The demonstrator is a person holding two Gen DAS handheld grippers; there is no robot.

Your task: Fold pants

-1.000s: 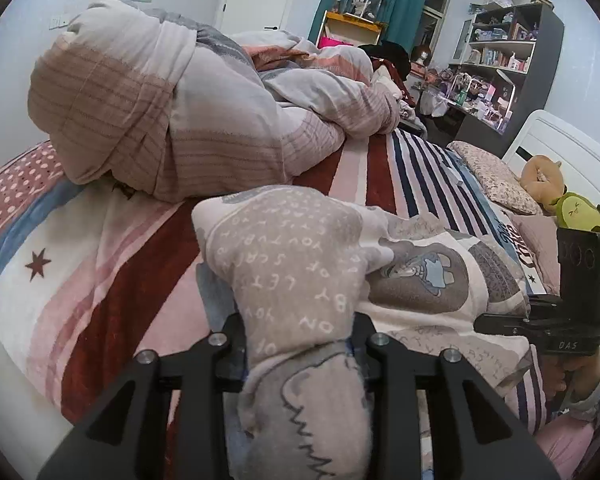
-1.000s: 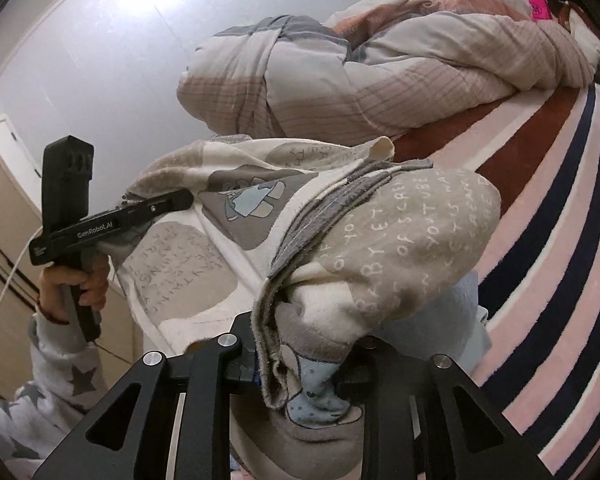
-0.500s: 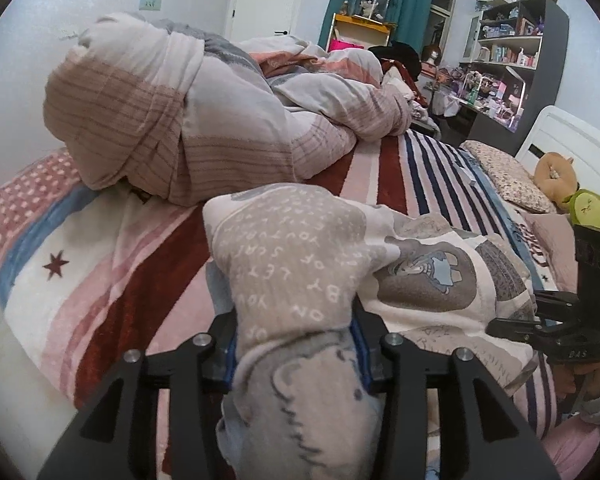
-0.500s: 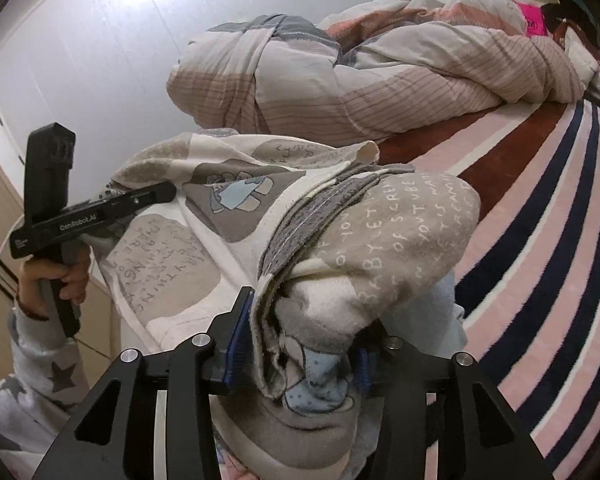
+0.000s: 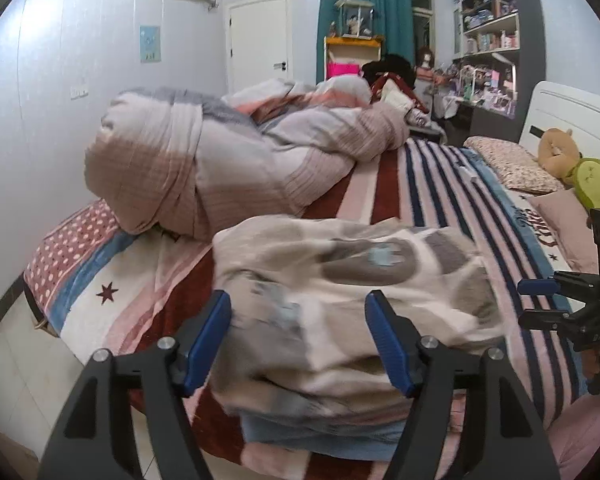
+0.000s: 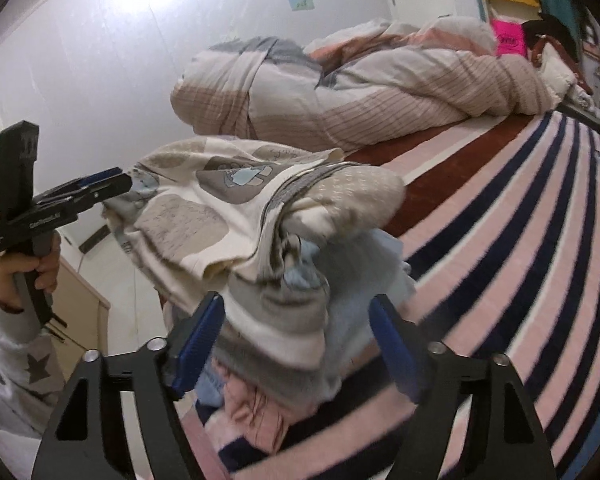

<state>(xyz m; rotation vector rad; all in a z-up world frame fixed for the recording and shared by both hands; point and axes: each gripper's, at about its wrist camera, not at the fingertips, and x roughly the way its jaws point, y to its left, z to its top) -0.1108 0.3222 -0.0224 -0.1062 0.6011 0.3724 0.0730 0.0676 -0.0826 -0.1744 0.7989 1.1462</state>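
Note:
The pants [image 5: 340, 280] are cream and grey with printed patches and lie folded in a pile on the striped bed, blurred in the left wrist view. They also show in the right wrist view [image 6: 228, 220]. My left gripper [image 5: 298, 336] is open, its blue pads either side of the pile and apart from it. My right gripper [image 6: 296, 340] is open too, with the pile's near end between its fingers, not clamped. Each gripper shows in the other's view, the right one [image 5: 540, 300] at the right edge and the left one [image 6: 100, 188] at the pile's left side.
A rolled striped duvet [image 5: 220, 168] lies behind the pants. The striped bedspread [image 5: 440, 184] runs to the right toward pillows and plush toys [image 5: 580, 176]. The bed's edge and floor [image 5: 16, 360] are at the left. Shelves [image 5: 492, 40] stand at the back.
Both grippers have opened and let go of the pants. The pants have dropped onto the bed in a folded pile. Both grippers have pulled back a little.

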